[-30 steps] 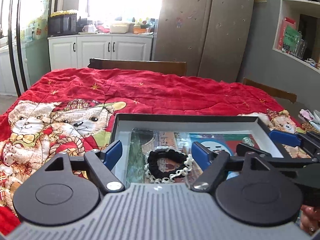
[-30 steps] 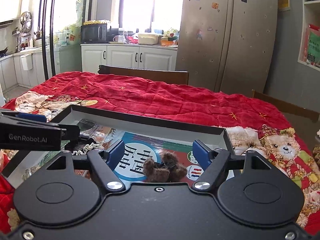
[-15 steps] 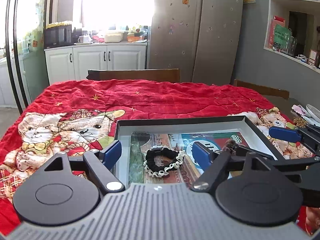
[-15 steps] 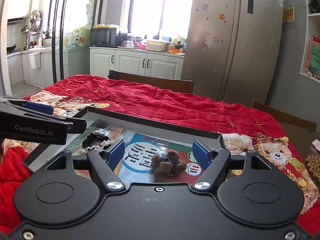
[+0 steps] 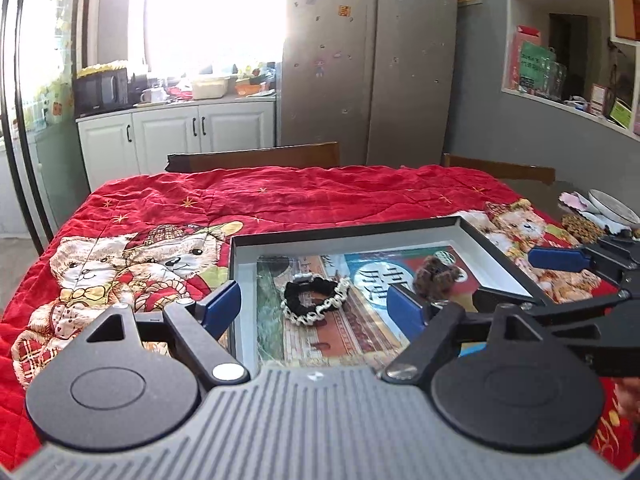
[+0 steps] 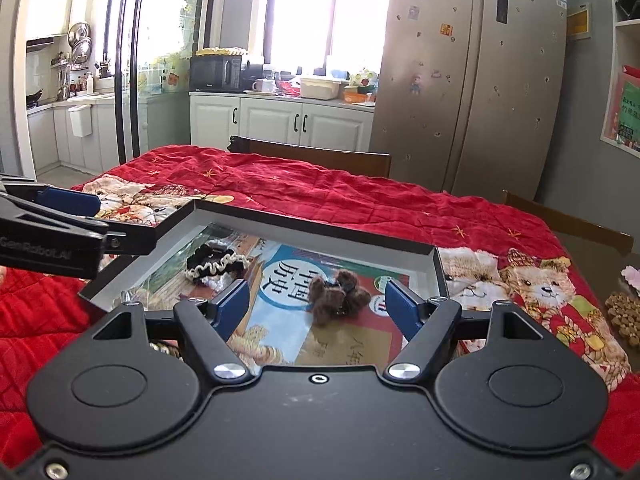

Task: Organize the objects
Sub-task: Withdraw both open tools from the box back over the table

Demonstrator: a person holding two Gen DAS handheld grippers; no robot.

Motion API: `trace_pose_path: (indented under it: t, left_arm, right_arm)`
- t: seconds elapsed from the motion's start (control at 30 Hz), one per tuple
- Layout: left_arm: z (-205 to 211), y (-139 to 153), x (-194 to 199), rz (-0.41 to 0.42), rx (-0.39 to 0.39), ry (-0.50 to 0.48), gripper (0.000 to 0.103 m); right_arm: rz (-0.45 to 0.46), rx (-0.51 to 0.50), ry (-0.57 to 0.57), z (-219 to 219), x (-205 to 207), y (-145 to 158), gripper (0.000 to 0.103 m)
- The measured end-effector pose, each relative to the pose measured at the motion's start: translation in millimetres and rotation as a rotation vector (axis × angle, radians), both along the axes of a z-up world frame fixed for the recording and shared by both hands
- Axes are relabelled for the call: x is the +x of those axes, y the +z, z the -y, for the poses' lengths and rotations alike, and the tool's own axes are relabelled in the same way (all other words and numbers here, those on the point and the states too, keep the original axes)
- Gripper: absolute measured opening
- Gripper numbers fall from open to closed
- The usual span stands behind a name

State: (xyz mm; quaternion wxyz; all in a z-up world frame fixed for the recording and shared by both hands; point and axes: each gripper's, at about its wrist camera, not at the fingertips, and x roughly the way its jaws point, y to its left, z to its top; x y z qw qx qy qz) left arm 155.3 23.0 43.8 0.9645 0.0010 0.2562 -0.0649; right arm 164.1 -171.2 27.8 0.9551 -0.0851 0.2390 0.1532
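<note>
both grippers hang with fingers spread and empty, the left gripper [image 5: 314, 306] low centre of its view over the black scrunchie [image 5: 316, 298] and the right gripper [image 6: 316, 306] over the brown scrunchie [image 6: 338, 292], both scrunchies lying in the tray [image 5: 344, 236] on the red quilt [image 5: 280, 196]. coming down again, a finger could catch the tray's rim or skid on the glossy book under the scrunchies, and the two grippers sit close enough to knock together. the tray's near edge is hidden behind the gripper bodies, and small things at the far right edge are too blurred to name.
</note>
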Motion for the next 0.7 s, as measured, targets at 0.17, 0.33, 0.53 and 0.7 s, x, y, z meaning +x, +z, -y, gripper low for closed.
trace_pose_path:
  t: [0.17,0.33,0.53,0.7]
  left_arm:
    - [4,2,-13,0.007,0.016,-0.030,0.088]
    - [4,1,-27,0.007,0.018,-0.050,0.088]
    - [6,-4,-49,0.020,0.053,-0.080,0.088]
    - [9,-10,-67,0.019,0.073,-0.128,0.089]
  right_arm:
    - [-0.007,0.008,-0.004,9,-9,0,0.073]
    - [-0.011,0.005,0.000,16,-19,-1,0.073]
    - [-0.012,0.004,0.008,26,-39,-4,0.073]
    - [-0.004,-0.021,0.004,35,-59,-7,0.073]
